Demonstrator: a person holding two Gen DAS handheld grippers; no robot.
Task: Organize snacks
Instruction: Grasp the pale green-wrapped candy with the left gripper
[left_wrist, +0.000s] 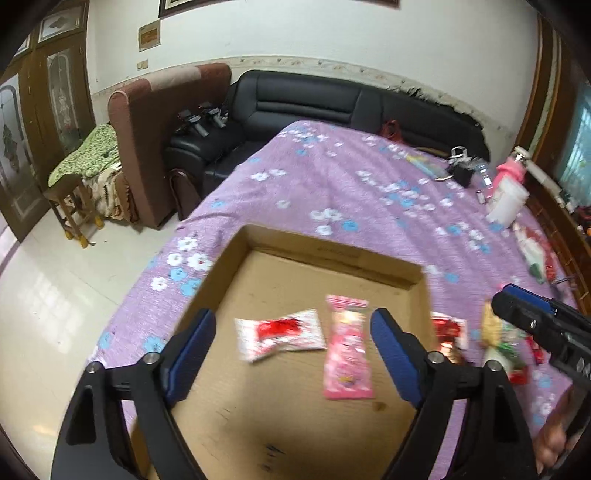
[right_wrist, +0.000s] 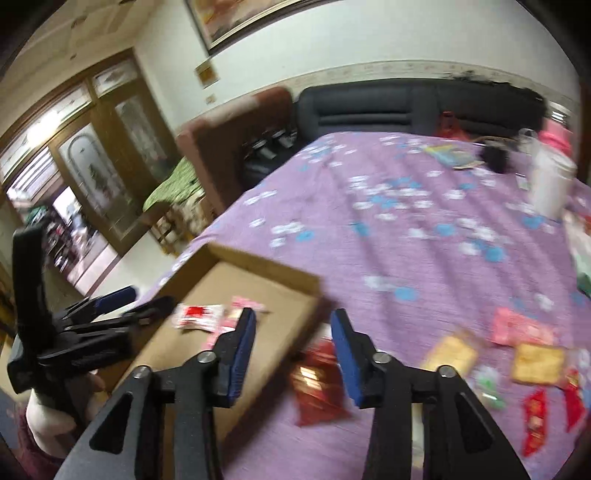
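With both pairs of jaws standing released and empty, the right gripper is hovering nearer the red packet, which is lying just outside the cardboard tray's right edge, long axis running away from the jaws, while the left gripper is hanging over the tray.

A home living room: black sofa, brown armchair, flowered tablecloth.

One cardboard box sat on one purple floral cloth, holding two snack packets: one white-and-red, one pink. Outside it lay one red packet, two tan biscuit packs and one pink packet; other small wrappers were too blurred to count.
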